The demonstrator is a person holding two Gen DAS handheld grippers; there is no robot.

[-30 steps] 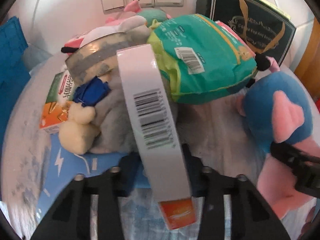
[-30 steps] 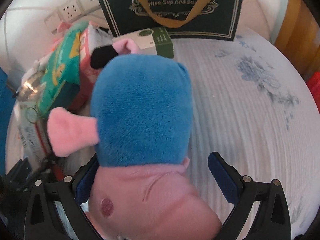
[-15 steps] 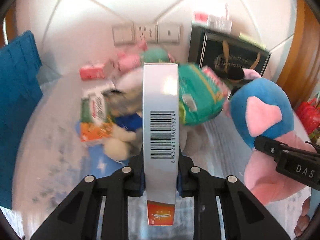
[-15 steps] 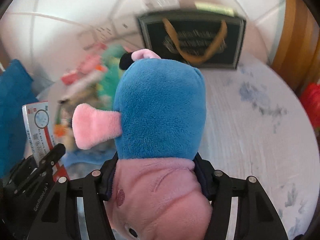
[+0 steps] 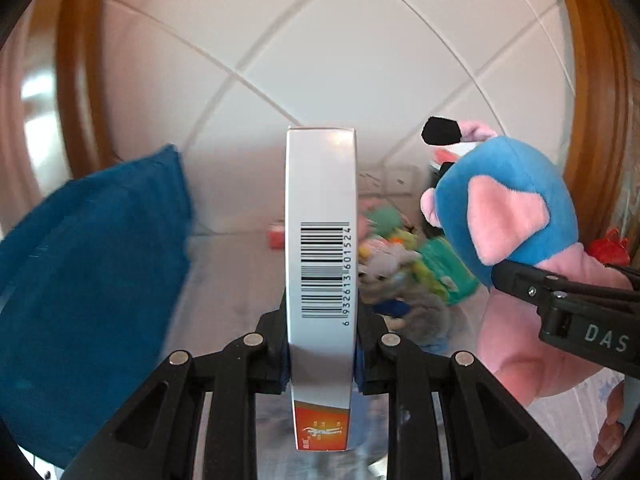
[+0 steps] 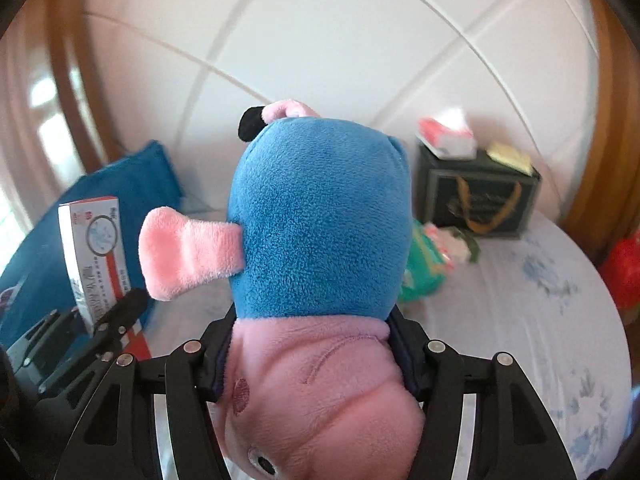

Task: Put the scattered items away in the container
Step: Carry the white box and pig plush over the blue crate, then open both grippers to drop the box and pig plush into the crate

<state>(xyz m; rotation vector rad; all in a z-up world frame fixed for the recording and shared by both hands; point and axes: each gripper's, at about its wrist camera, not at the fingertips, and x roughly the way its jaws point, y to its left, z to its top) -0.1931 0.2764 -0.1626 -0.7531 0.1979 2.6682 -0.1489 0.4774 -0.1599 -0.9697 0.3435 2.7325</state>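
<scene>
A narrow white box [image 5: 320, 240] with a barcode and an orange end stands upright between the pads of my left gripper [image 5: 320, 332], which is shut on it. My right gripper [image 6: 312, 352] is shut on a plush pig [image 6: 320, 220] at the seam between its blue body and pink head. Both are held high above the table, side by side. In the left wrist view the pig [image 5: 508, 216] hangs at the right. In the right wrist view the box [image 6: 92, 248] shows at the left. A blue container [image 5: 88, 260] stands at the left of the table.
A pile of items [image 5: 408, 264] with a green packet and a grey plush lies on the white flowered tablecloth [image 6: 540, 320]. A dark gift bag [image 6: 476, 200] stands against the tiled wall, with a tissue pack on top. A red bag [image 6: 624, 272] is at the far right.
Both grippers have risen well above the table with the box and the pig. The right gripper's jaws closed on the pig. The pile now looks small and far.
</scene>
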